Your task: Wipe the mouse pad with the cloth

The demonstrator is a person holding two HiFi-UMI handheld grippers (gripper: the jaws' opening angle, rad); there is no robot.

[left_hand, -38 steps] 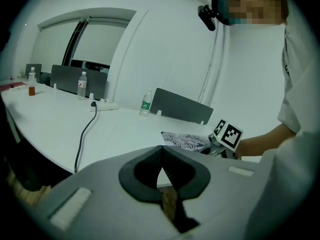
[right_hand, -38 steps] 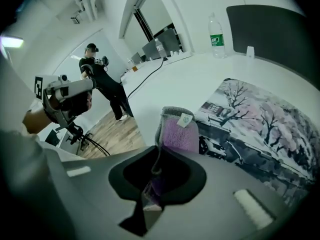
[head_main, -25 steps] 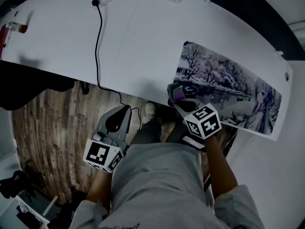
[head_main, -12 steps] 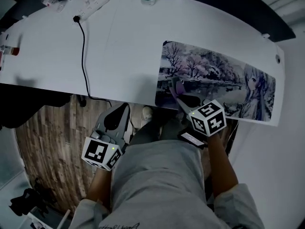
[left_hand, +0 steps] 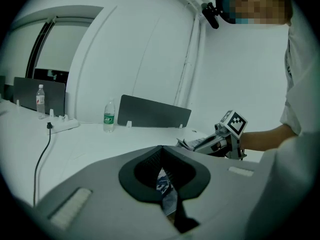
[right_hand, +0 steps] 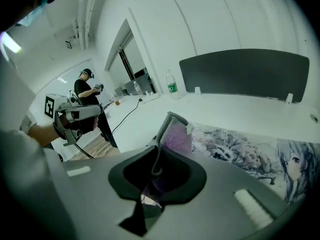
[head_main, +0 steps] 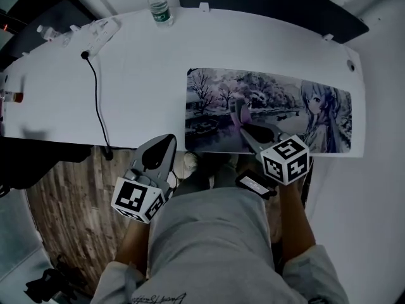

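Over the near edge of the mouse pad (head_main: 272, 97), my right gripper (head_main: 243, 125) jaws pinch the purple cloth (head_main: 238, 111); left gripper (head_main: 161, 145) hangs off the tabletop (head_main: 139, 75), jaws closed, empty. Wiping looks barely begun; next I'd press down and sweep sideways

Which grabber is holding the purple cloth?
The right gripper, over the mouse pad, pinches the cloth; the left gripper, off the desk, holds nothing.
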